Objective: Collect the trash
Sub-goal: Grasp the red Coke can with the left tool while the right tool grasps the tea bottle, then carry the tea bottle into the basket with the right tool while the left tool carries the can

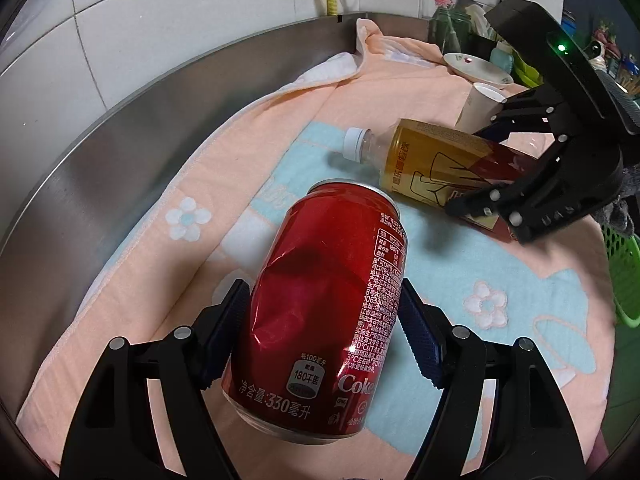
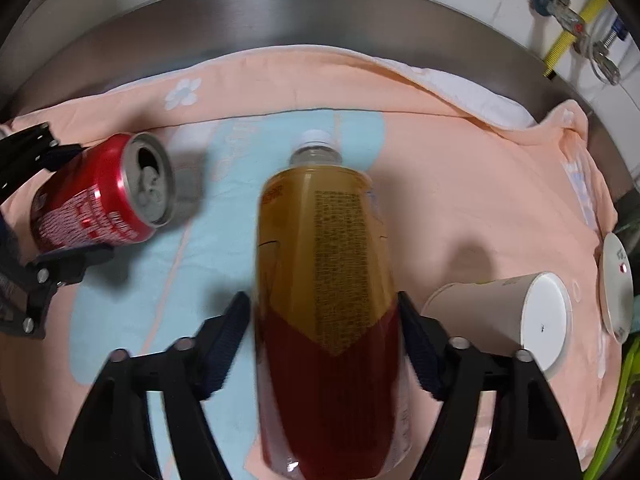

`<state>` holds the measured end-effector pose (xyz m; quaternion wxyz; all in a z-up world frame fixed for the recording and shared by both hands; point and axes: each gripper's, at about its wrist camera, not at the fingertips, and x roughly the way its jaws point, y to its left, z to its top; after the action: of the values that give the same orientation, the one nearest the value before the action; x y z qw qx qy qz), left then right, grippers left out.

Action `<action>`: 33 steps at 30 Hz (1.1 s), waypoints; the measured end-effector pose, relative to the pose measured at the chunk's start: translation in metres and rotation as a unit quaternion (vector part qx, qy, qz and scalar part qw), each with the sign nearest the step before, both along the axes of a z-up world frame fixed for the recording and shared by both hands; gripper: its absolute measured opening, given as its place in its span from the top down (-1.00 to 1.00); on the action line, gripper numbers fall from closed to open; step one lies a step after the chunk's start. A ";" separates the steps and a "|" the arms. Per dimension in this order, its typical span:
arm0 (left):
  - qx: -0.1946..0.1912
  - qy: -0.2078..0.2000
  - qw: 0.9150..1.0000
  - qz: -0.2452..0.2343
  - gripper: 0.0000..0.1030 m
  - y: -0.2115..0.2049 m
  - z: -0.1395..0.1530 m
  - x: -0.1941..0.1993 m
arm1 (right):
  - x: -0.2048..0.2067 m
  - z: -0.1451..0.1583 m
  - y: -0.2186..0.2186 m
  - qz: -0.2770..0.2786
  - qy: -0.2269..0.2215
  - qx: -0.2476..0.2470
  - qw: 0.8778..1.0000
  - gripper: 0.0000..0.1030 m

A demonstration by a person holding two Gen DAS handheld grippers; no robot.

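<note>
Left wrist: tool [image 1: 320, 320] around can [image 1: 324, 304]

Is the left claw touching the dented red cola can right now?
Touching. In the left wrist view, both blue pads of the left claw press against the sides of the dented red cola can.

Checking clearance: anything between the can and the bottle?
Only bare towel between the can and the bottle, seen in the right wrist view.
</note>
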<state>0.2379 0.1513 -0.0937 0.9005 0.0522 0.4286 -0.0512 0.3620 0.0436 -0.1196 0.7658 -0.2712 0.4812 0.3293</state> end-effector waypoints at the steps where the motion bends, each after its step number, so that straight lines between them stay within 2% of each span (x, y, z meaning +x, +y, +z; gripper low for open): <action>1: 0.000 0.001 1.000 0.001 -0.41 0.000 0.000 0.000 | 0.001 0.001 -0.002 -0.003 0.007 0.009 1.000 -0.26; 4: -0.001 0.000 1.000 0.004 -0.41 -0.001 0.001 -0.001 | -0.006 0.003 -0.006 -0.012 0.002 0.016 1.000 -0.25; 11: 0.001 -0.008 1.000 -0.002 -0.40 -0.012 0.009 -0.013 | -0.044 0.027 -0.031 -0.029 -0.004 0.070 0.997 -0.24; 16: -0.005 -0.016 1.000 -0.012 -0.40 -0.025 0.018 -0.029 | -0.080 0.046 -0.069 -0.050 -0.017 0.105 0.993 -0.23; 20: -0.004 -0.026 0.999 -0.029 -0.40 -0.045 0.029 -0.043 | -0.115 0.064 -0.128 -0.086 -0.039 0.129 0.987 -0.24; 25: -0.005 -0.042 0.997 -0.063 -0.40 -0.079 0.045 -0.055 | -0.150 0.066 -0.223 -0.176 -0.058 0.126 0.975 -0.24; 29: -0.011 -0.049 0.994 -0.096 -0.39 -0.117 0.054 -0.061 | -0.175 0.043 -0.291 -0.244 -0.056 0.098 0.963 -0.24; 33: -0.012 -0.052 0.989 -0.136 -0.39 -0.163 0.058 -0.065 | -0.190 0.005 -0.348 -0.306 -0.026 0.076 0.949 -0.24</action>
<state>0.1730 -0.0120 -0.0357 0.9068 0.1012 0.3698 -0.1754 0.1722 -0.3043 -0.1150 0.8603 -0.0606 0.4947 0.1075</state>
